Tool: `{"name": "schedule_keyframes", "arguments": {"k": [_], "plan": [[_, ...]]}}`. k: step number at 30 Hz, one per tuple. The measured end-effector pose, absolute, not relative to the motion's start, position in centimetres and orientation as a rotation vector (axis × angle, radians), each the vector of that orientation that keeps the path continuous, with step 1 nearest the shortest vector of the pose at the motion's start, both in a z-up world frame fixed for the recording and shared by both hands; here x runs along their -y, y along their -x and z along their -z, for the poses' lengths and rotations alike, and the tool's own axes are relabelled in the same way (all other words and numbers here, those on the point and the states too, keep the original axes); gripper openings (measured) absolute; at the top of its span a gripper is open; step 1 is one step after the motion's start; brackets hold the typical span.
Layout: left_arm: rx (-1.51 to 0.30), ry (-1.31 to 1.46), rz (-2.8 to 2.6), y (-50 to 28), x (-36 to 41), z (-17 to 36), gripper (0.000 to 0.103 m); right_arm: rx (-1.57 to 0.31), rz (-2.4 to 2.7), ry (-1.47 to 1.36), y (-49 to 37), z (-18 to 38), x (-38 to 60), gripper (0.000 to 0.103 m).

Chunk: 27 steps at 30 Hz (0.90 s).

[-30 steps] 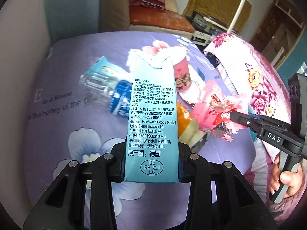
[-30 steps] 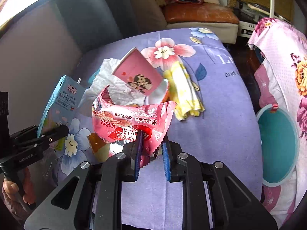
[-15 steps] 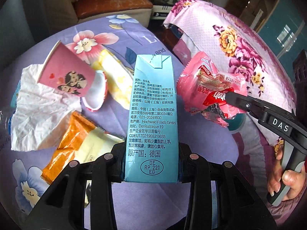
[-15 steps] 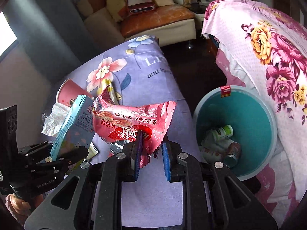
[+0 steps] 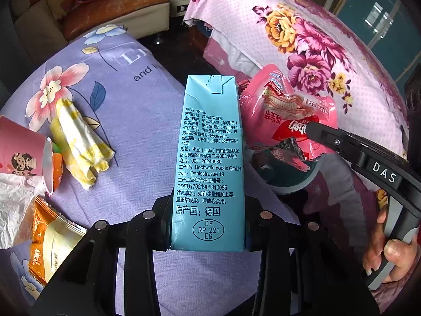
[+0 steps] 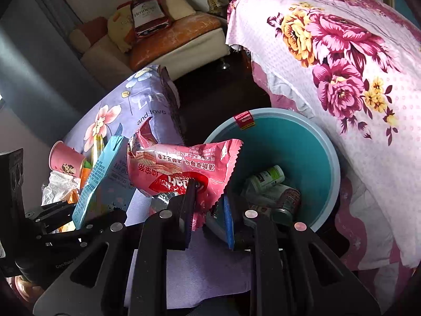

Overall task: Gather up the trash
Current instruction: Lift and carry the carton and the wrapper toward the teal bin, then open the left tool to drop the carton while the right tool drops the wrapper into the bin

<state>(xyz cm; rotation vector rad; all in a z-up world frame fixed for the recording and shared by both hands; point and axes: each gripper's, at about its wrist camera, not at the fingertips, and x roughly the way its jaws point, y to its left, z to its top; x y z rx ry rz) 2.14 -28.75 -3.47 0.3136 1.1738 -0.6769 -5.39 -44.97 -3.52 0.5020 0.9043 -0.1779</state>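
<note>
Trash is in both tools: your right gripper has its jaws spread apart now, the pink snack wrapper only lying against the left finger, hanging over the near rim of the teal bin; your left gripper is clamped on the blue milk carton, upright, just beside the wrapper and over the bedsheet's right edge. Step in hand looks like the drop: wrapper release first. Next you'd need it to fall clear into the bin among the cans, then swing the carton past the edge over the opening and let go. Left on the purple bedsheet toward its left edge: pink paper cup, yellow wrapper, tissue, orange packet.
</note>
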Motion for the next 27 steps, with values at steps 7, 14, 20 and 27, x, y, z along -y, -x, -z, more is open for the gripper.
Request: {"name": "schedule_keyframes", "arguments": {"k": [7,14,20,27], "plan": [[-1.193,-0.345,0.695,-1.8,31.5,4.1,0.038,-0.892,0.246,-0.533,6.9,4.5,48.3,0.019],[-1.199,-0.364,0.741,-1.2,34.8,4.5,0.038,-0.880,0.307,-0.563,8.7,4.9,51.3,0.020],[-1.207,-0.368,0.748,-1.1,35.8,5.1,0.049,-0.886,0.314,-0.580,9.0,5.6,52.0,0.020],[-1.228,-0.333,0.711,-2.0,35.0,5.8,0.065,-0.906,0.298,-0.579,8.3,6.1,51.5,0.020]]}}
